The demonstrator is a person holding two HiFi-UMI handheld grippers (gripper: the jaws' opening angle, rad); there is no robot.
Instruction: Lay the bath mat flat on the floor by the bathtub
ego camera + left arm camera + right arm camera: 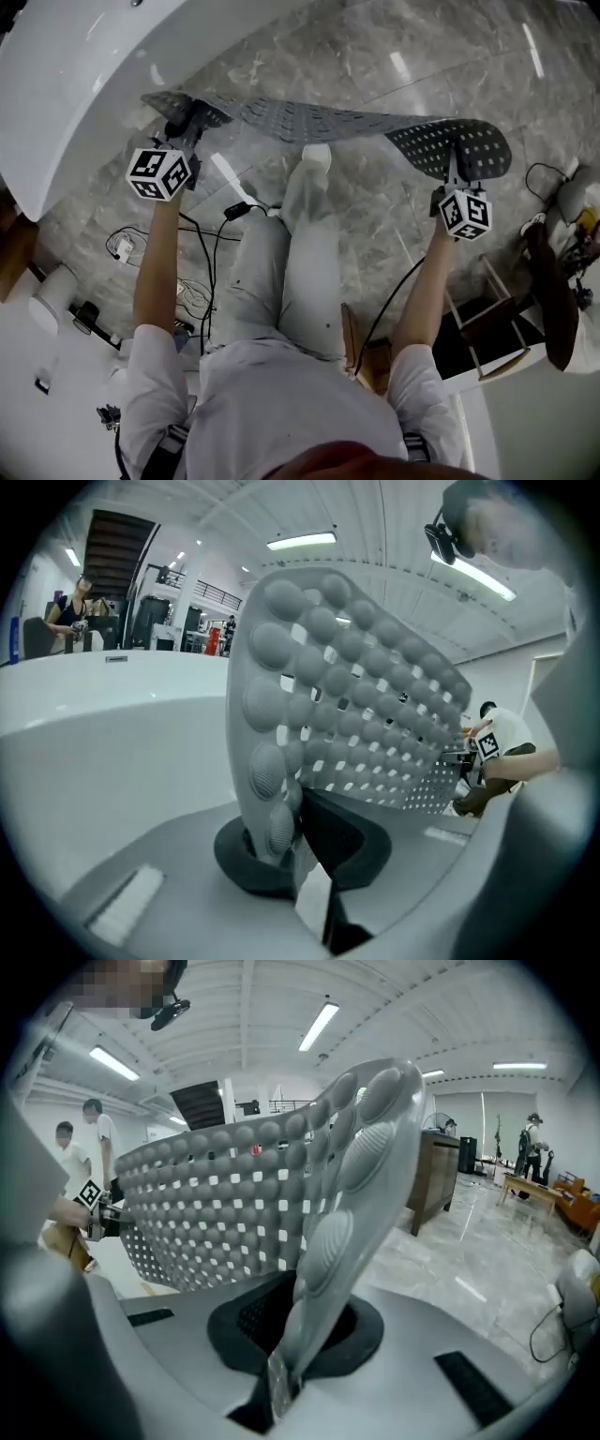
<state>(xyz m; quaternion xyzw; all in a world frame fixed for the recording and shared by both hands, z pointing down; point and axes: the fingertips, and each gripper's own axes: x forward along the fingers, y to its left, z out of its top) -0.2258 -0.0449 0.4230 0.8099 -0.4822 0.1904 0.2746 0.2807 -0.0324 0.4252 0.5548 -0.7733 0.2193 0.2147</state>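
**A:** So, starting with the head view, where is the mat hanging?

**B:** The dark grey perforated rubber bath mat [319, 120] is hanging stretched out above the grey marble-patterned tile floor [394, 216], just beside the glossy white bathtub [75, 84]. The left tongs [183, 122] are pinching the short end nearest the tub. The right tongs [453, 159] are pinching the far end, so the sheet is spreading wide instead of folding. Its middle is sagging slightly.

**A:** And the left gripper view?

**B:** The left tongs [286, 850] are clenching the mat's rim. The bumpy mat [347, 696] is rising upright out of the jaws and curving away toward the other side. The bathtub [112, 705] is filling the left of the view, so this end is sitting closest to it.

**A:** The right gripper view?

**B:** Much the same. The right tongs [291, 1354] are gripping the opposite rim, the mat [234, 1213] is standing on edge, and open floor [469, 1251] is lying off to the right.

**A:** Why hold it by the ends?

**B:** I'm judging that this is keeping it taut and lined up along the tub for lowering flat. It isn't looking laid down yet.
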